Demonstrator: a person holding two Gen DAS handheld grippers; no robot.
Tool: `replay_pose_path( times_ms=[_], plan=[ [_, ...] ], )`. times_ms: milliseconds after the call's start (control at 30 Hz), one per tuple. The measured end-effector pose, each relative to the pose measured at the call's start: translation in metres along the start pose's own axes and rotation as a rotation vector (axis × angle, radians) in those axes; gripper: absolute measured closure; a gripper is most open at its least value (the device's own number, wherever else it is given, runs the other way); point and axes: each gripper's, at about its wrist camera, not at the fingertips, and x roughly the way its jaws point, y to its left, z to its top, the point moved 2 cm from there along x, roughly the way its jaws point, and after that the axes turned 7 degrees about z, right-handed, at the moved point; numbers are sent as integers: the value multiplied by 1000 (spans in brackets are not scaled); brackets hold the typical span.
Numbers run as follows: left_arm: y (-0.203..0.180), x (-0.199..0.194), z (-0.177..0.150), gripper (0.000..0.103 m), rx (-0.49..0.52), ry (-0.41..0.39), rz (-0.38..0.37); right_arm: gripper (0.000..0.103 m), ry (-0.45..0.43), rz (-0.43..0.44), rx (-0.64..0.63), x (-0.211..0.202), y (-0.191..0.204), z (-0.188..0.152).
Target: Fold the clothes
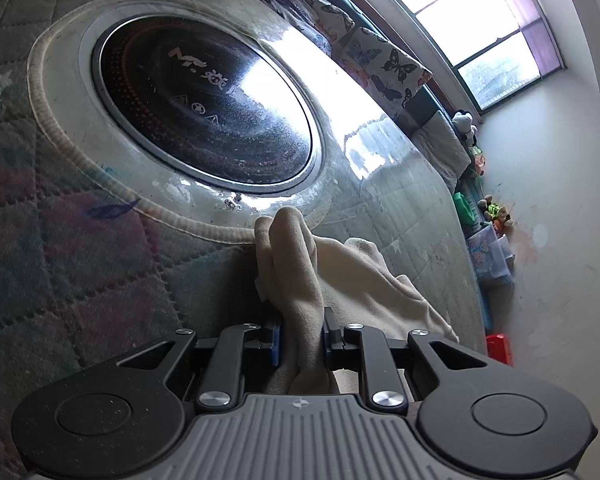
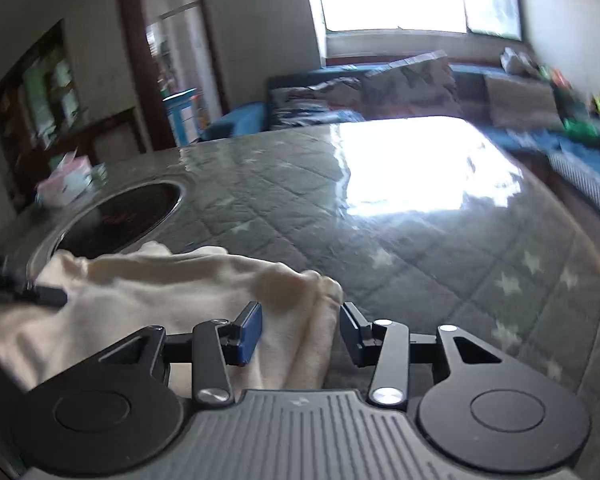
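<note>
A cream garment lies bunched on the quilted table cover, just below the round cooktop. My left gripper is shut on a thick fold of it, which sticks up past the fingertips. In the right wrist view the same cream garment stretches to the left, where the dark tip of the left gripper pinches it. My right gripper is open, its jaws spread around a fold of the cloth's right edge without squeezing it.
A round black glass cooktop is set into the table, ringed by a corded rim. The grey star-quilted cover under shiny plastic spreads right. A tissue box sits at the far left. Sofa, cushions and toys line the wall.
</note>
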Motion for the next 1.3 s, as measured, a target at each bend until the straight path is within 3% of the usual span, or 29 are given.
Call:
replay_pose_path(
  times_ms=[67,200,267,567,1033,1167,1300],
  plan=[
    [-5,0,-1,83,29,-10,20,62,-1,11,20,-1,-4,-2],
    [-15,0,0,83,64,-22,45,89,-6,38,25,-5,-4,-3],
    [-21,-2,1,83,87,-31,53,91,-22,46,19,-10,-1,-1],
    [-86,10,4,86,232,-49,32,92,-128,15,-14,-50,-7,16],
    [-216,84,-40,86,446,18,-74,92,-200,-268,-18,-104,-97,43],
    [-235,103,-55,86,501,29,-68,92,-205,-319,-10,-107,-120,44],
    [-240,120,-67,83,539,34,-8,91,-165,-345,24,-94,-138,40]
  ],
)
